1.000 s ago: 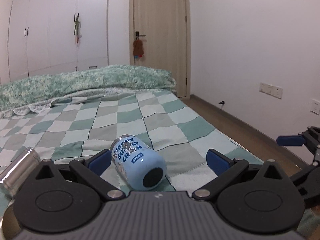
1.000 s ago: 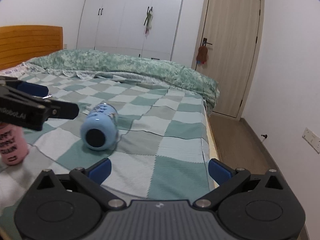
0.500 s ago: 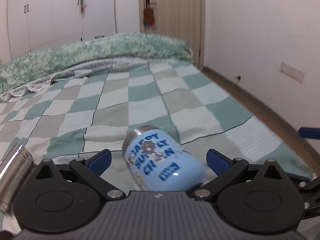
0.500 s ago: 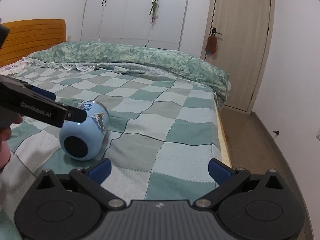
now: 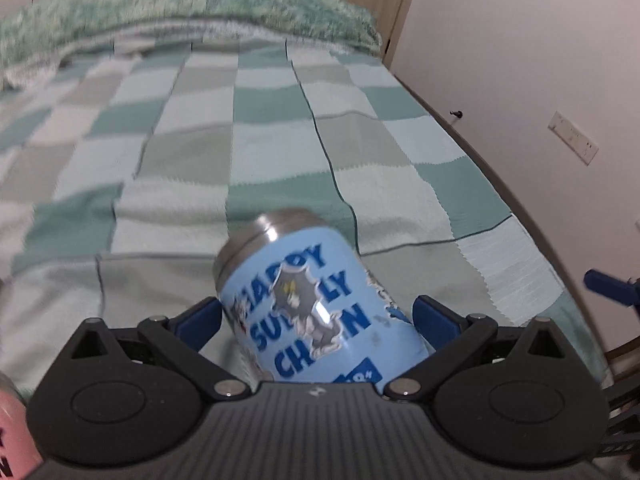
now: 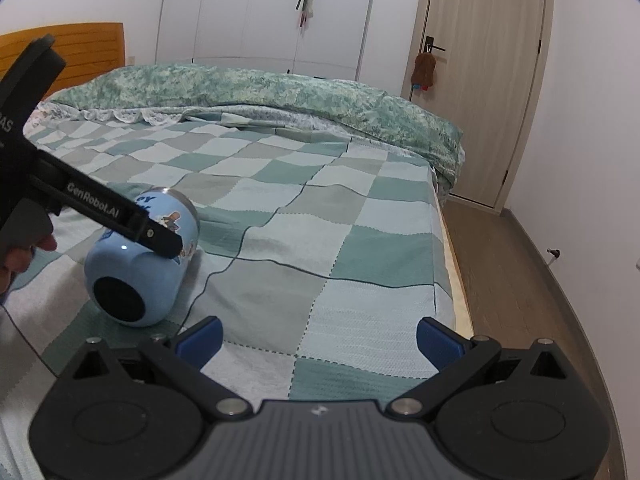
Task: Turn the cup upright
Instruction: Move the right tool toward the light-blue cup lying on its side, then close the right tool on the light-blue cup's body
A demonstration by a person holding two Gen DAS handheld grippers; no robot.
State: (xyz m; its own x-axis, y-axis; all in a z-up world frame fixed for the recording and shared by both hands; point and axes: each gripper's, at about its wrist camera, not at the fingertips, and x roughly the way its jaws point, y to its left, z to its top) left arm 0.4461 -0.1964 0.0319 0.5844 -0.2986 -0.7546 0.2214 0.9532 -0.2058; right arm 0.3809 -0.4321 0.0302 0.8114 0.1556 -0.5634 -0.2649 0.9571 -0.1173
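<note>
A light blue cup (image 5: 308, 304) with blue lettering and a steel rim lies on its side on the checked bed cover, rim pointing away from me. My left gripper (image 5: 318, 318) is open and straddles the cup, one blue finger on each side, with a visible gap on the left side. In the right wrist view the cup (image 6: 136, 268) shows its dark base, with the left gripper's arm (image 6: 100, 208) across its top. My right gripper (image 6: 318, 338) is open and empty, over the bed cover to the right of the cup.
A pink cup (image 5: 12, 440) shows at the lower left edge of the left wrist view. The bed's right edge (image 6: 452, 272) drops to a wooden floor. A rolled green duvet (image 6: 280, 96) lies across the far end of the bed.
My left gripper has moved forward and down over the blue cup, which now sits between its open fingers. The right gripper has shifted only slightly.
</note>
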